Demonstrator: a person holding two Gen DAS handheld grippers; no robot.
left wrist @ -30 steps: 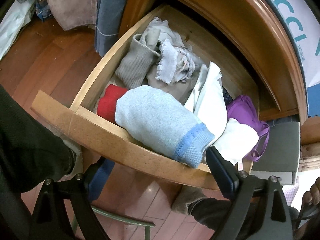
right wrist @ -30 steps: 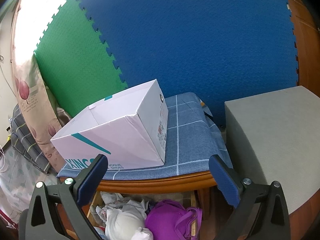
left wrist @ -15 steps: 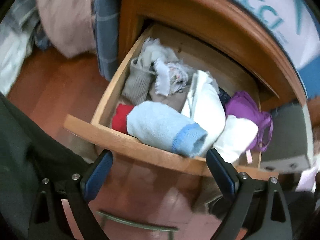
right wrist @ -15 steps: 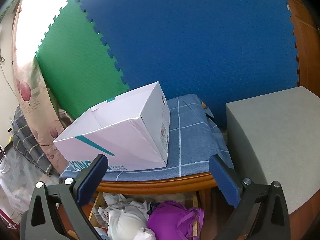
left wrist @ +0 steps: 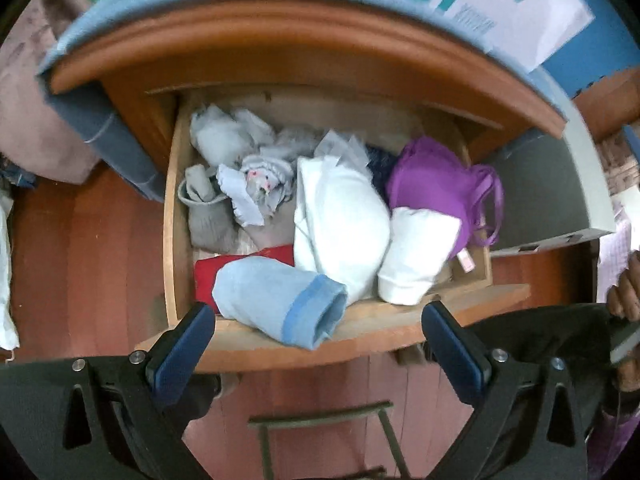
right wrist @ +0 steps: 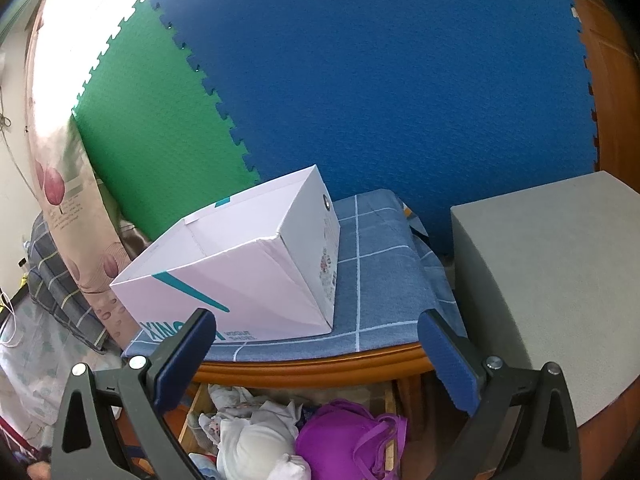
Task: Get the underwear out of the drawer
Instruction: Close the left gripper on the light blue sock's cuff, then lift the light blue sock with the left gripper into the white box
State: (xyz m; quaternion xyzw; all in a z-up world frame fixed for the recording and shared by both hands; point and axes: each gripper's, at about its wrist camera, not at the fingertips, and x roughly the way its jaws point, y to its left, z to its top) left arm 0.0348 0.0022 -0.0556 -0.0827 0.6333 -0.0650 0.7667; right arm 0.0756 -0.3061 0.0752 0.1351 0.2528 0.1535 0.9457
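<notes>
The wooden drawer (left wrist: 172, 216) is pulled out and stuffed with clothes: a pale blue roll (left wrist: 276, 300) over its front edge, white bundles (left wrist: 340, 216), a purple bra (left wrist: 436, 176), a red piece (left wrist: 240, 264) and grey and floral underwear (left wrist: 256, 184). My left gripper (left wrist: 316, 320) hovers above the drawer front, pointing steeply down, its jaws opening wide with nothing between them. My right gripper (right wrist: 316, 340) is open and empty, held higher and aimed at the cabinet top; the purple bra (right wrist: 344, 440) and a white bundle (right wrist: 256, 448) show below it.
A white shoe box (right wrist: 248, 276) sits on a blue checked cloth (right wrist: 380, 280) on the cabinet top. A grey box (right wrist: 552, 292) stands to the right. Blue and green foam mats (right wrist: 360, 80) cover the wall behind. A lower drawer handle (left wrist: 320, 416) shows below, over a wooden floor (left wrist: 80, 260).
My left gripper has risen and rolled, so the drawer now lies square below it and looks smaller. Its jaws have spread wider. The right gripper has stayed put.
</notes>
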